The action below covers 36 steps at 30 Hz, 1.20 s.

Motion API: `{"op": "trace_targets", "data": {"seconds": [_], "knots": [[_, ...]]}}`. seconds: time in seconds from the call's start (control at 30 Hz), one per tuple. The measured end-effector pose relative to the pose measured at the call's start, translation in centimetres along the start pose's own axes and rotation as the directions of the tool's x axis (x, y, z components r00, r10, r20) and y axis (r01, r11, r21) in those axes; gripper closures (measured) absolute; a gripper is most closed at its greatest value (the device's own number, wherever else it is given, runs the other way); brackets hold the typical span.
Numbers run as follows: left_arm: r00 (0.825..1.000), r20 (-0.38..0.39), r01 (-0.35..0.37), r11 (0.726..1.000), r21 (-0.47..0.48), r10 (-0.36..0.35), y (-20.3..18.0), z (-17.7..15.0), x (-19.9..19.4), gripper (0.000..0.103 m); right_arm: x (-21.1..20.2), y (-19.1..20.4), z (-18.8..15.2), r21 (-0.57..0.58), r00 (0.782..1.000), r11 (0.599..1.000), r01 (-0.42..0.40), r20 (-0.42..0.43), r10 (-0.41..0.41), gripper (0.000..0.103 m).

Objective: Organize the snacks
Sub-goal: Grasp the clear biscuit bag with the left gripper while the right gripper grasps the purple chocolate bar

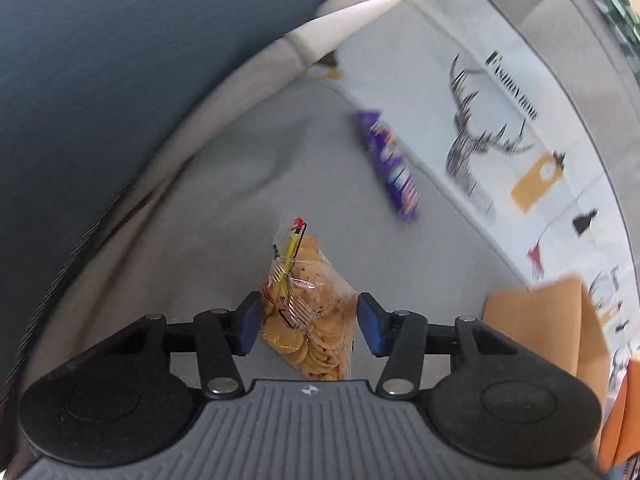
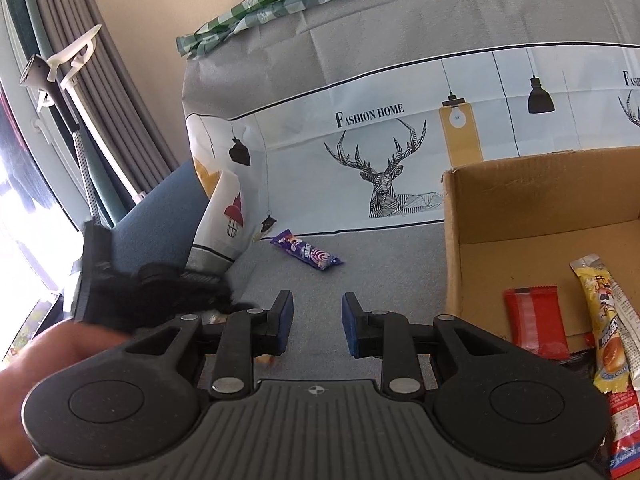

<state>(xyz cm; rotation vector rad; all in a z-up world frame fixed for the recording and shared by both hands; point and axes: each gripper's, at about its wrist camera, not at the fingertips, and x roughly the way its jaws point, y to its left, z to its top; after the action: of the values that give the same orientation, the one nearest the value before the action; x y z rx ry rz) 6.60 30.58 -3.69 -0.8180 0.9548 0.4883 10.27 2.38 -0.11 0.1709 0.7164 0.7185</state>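
L gripper [image 1: 306, 322], nearest in the left wrist view: black hinged arms, flat blue pads, ribbed grey body. Jaws abt half open. Clear crinkly bag of round golden crackers [image 1: 310, 316] lies between the pads on the grey cushion, printed yellow/red strip at its top. L pad looks to be at the bag's edge, R pad stands clear of it w/ a gap; no firm squeeze visible. Bag runs lengthwise away from the camera, far end poking past the fingertips.

R gripper [image 2: 316, 324], same build. Jaws narrowly parted, nothing between them, only bare woven grey seat fabric [image 2: 360, 256] showing thru the gap. A blurred hand [image 2: 36, 364] sits at lower left.

Just R of that gripper: open cardboard box [image 2: 500, 196], matte brown, corrugated rim. Inside lie a glossy red packet [image 2: 536, 322] and a long yellow sachet [image 2: 606, 328], side by side, plus more wrappers at the frame edge.

Further out: slim purple foil snack bar [image 2: 306, 255] lies alone on the seat, well apart from both grippers, near the backrest. Behind it a white smooth cover w/ line-drawn deer [image 2: 384, 176] and lamp prints. Green checked cloth [image 2: 280, 4] drapes along the top.
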Motion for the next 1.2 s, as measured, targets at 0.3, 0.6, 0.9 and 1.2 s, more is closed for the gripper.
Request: {"op": "trace_targets", "data": {"seconds": [0.3, 0.6, 0.9, 1.2], "knots": [[0.996, -0.075, 0.038, 0.977, -0.212, -0.055, 3.4, -1.8, 1.0, 0.039, 0.8, 2.0, -0.8, -0.043, 0.999, 0.999, -0.013, -0.044, 0.011, 0.068], [0.999, -0.035, 0.003, 0.975, -0.221, -0.011, 2.7, 0.0, 1.0, 0.048, 1.0, 2.9, 1.1, -0.121, 0.997, 0.993, 0.007, -0.069, -0.015, 0.068], [0.999, -0.034, -0.001, 0.966, -0.259, -0.008, 3.4, 0.7, 1.3, 0.048, 15.5, 7.5, 7.5, -0.269, 0.986, 0.963, -0.001, -0.160, -0.043, 0.043], [0.998, -0.053, 0.024, 0.963, -0.267, -0.040, 4.4, 1.3, 1.5, 0.048, 28.1, 6.0, 5.2, -0.378, 0.938, 0.924, 0.060, -0.296, -0.182, 0.042]]}}
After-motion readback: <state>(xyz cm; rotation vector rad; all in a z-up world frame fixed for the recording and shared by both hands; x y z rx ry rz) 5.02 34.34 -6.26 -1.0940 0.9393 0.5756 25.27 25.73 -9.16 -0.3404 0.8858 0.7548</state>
